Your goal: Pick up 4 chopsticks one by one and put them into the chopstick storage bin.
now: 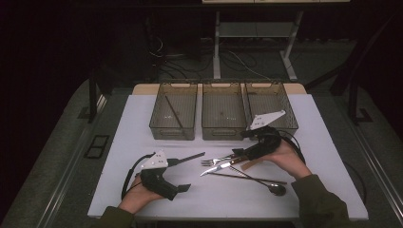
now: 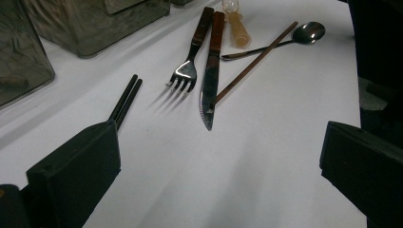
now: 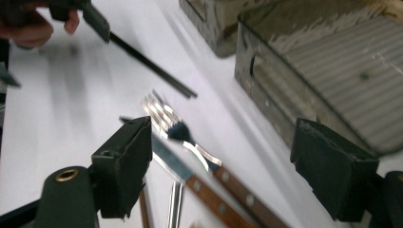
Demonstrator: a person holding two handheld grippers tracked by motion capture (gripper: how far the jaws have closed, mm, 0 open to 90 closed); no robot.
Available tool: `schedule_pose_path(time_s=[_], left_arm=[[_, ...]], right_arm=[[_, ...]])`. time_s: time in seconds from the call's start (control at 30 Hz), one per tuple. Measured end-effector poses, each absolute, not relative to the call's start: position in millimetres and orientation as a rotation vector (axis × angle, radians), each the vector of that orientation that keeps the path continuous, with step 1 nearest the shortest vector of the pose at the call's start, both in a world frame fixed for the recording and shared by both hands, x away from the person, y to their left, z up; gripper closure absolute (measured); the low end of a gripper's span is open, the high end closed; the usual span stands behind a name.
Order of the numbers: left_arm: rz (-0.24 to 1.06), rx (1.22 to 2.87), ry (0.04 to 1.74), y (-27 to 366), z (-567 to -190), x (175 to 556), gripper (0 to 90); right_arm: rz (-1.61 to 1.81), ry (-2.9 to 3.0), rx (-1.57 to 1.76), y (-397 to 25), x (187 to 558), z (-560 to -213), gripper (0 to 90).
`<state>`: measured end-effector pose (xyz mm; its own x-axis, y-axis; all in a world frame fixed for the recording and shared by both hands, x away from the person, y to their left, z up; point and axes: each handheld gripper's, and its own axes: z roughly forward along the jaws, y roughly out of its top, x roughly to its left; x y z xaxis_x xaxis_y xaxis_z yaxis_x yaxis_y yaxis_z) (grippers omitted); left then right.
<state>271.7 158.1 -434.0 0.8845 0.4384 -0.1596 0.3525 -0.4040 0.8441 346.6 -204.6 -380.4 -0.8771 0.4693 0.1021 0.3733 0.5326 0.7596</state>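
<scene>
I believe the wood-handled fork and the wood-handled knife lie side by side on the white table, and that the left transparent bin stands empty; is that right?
Not quite. The left transparent bin is not empty: the high view shows a thin dark stick lying aslant inside it. The rest holds: the wood-handled fork and the wood-handled knife lie side by side on the white table.

three mesh bins (image 1: 223, 116) behind; a spoon (image 1: 276, 189).
</scene>
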Motion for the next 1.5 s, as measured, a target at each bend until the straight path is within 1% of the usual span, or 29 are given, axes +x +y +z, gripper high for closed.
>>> schedule_pose_path(time_s=[0.13, 0.3, 0.7, 0.73, 0.93, 1.27, 1.5], left_arm=[[0.105, 2.033, 0.577, 158, -434, 272, 0.0], [0.11, 2.037, 0.573, 158, -434, 272, 0.0], [0.11, 2.035, 0.568, 158, -434, 271, 0.0], [0.111, 2.036, 0.568, 158, -434, 271, 0.0], [0.109, 2.035, 0.57, 157, -434, 270, 0.0], [0.106, 2.04, 0.567, 157, -434, 270, 0.0], [0.105, 2.044, 0.561, 157, -434, 270, 0.0]], right_arm=[[1.264, 2.652, 0.724, -219, 333, -384, 25.3], [1.266, 2.671, 0.716, -236, 318, -388, 38.8], [1.13, 2.772, 0.714, -262, 295, -411, 63.7], [1.13, 2.772, 0.714, -262, 295, -411, 63.7], [1.043, 2.848, 0.698, -266, 294, -424, 70.8], [0.959, 2.913, 0.631, -266, 298, -433, 75.6], [0.922, 2.925, 0.604, -265, 299, -437, 80.5]])
